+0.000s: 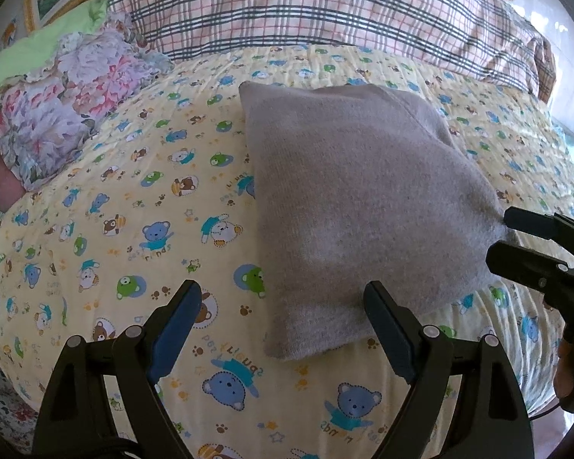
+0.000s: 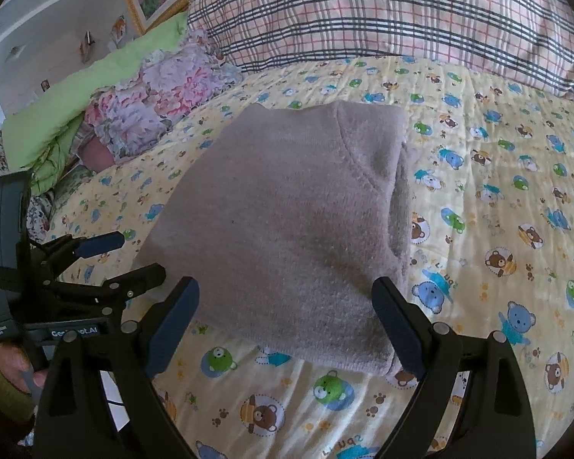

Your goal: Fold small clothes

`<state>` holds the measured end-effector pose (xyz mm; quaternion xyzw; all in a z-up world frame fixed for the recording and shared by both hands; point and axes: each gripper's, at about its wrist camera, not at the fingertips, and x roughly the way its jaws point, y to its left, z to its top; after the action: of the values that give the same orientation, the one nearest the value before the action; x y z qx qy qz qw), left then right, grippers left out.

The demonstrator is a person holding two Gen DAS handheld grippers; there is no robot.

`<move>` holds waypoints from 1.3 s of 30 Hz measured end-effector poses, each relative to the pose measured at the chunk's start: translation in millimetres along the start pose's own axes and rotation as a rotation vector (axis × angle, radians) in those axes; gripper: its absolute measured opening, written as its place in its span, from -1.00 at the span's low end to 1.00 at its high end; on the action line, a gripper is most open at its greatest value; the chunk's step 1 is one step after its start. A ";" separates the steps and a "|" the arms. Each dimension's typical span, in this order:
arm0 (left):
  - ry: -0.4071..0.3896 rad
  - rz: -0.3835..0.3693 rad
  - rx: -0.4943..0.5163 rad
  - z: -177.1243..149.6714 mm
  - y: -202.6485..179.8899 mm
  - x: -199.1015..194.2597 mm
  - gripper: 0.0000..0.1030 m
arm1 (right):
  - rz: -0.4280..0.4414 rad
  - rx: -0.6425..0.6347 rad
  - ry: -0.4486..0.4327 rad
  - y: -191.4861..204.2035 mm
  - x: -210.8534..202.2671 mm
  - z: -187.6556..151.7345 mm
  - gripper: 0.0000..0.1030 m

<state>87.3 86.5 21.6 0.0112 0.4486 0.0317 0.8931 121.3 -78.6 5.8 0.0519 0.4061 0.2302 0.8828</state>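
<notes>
Because the grey-brown fleecy knit garment, folded to a thick pad, lies on the yellow bear-print bed quilt, it should handle as soft, light and limp; take hold at a layered edge or corner so all plies lift together; left tongs and right tongs stand released, grasping nothing; quilt lettering is inverted and partly legible as "friends"; the left tool's body reads "Ge…ot.AI", partly hidden.

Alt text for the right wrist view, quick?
A folded grey knit garment lies on a yellow teddy-bear print bedsheet, just ahead of the open right gripper. The left gripper, also open, sits at left.
</notes>
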 end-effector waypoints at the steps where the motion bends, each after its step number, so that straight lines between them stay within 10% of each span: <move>1: 0.002 -0.001 -0.002 0.2 0.0 0.3 0.69 | 0.001 -0.003 0.004 0.1 0.2 0.0 0.78; 39: 0.001 -0.014 -0.012 0.0 0.7 -5.2 0.69 | -0.001 -0.019 0.041 0.4 2.6 -1.0 0.78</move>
<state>84.2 86.8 25.7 0.0024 0.4489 0.0280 0.8931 121.9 -77.2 3.4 0.0385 0.4218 0.2347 0.8749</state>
